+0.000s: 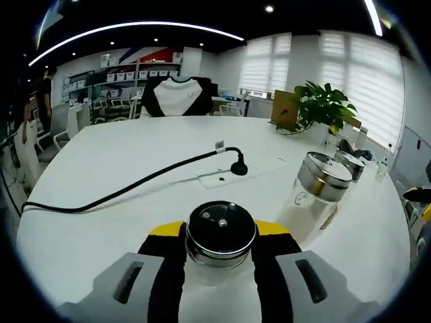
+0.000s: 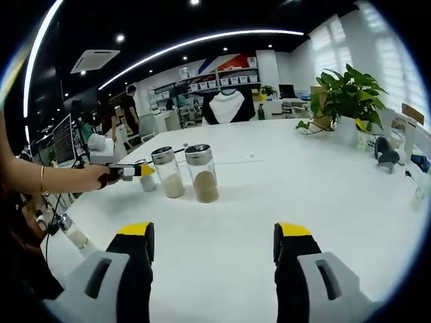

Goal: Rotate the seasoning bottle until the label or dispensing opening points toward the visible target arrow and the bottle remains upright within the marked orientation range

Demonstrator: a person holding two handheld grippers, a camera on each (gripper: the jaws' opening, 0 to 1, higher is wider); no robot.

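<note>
Left gripper view is taken up largely by a white table, on which a black cable runs to a small stand. Further right, two more glass shakers with metal lids are seen near a potted plant. Low in the middle, the seasoning bottle stands upright on the table, right in front of the camera. It is judged to be clear glass with a polished metal cap: stiff, fairly light, smooth and slippery, and breakable if tipped. Hold is best taken on the glass body just below the cap, where the pads can press evenly on both sides. No arrow or label can be made out.

The left gripper is seen closed around that bottle, its black fingers pressed to either side of the glass under the cap.

Right gripper view shows the right gripper held wide open above bare table, with nothing between its fingers and nothing touched. The two shakers are seen well ahead of it.
</note>
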